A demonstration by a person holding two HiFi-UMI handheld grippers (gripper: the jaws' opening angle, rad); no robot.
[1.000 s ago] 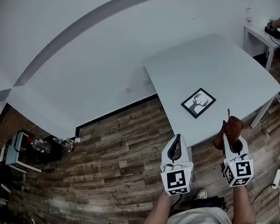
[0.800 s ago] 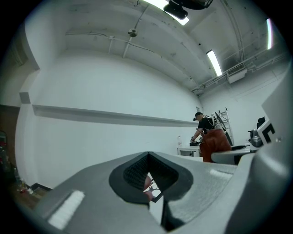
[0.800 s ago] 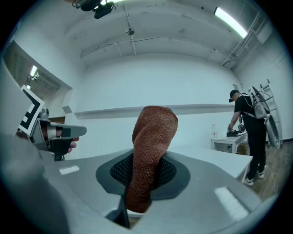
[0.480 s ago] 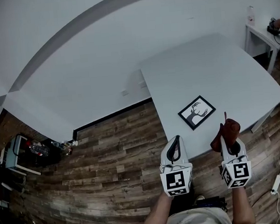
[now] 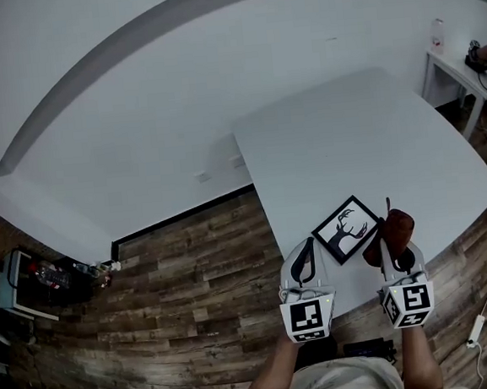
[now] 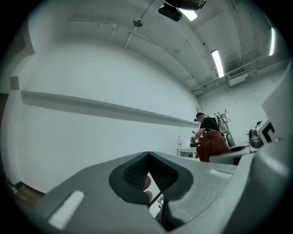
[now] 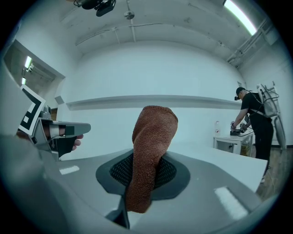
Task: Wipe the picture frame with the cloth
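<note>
The only markings to read are square black-and-white patterns, one on each of the two marker cubes: the left cube (image 5: 307, 318) and the right cube (image 5: 408, 302). They carry no letters. The single picture frame (image 5: 346, 229) has a black border and a black tree drawing on white. It lies flat on the near part of the big white table (image 5: 365, 136), close to its near edge, just beyond and between the two grippers. The left gripper (image 5: 307, 243) is clenched with nothing between its jaws. The right gripper (image 5: 391, 248) grasps the one cloth (image 7: 153, 151), a rust-brown knit fold standing up out of the jaws; in the head view it overlaps the frame's right corner. At the far right stands a second, smaller table (image 5: 452, 65) with one bottle (image 5: 438, 32), its label too small to read. One person (image 7: 256, 123) bends over that table, the face blurred. Dark clutter (image 5: 31, 280) at the far left of the wooden floor (image 5: 192, 287) is too small to make out. The wearer's forearms are cut off by the bottom edge.
</note>
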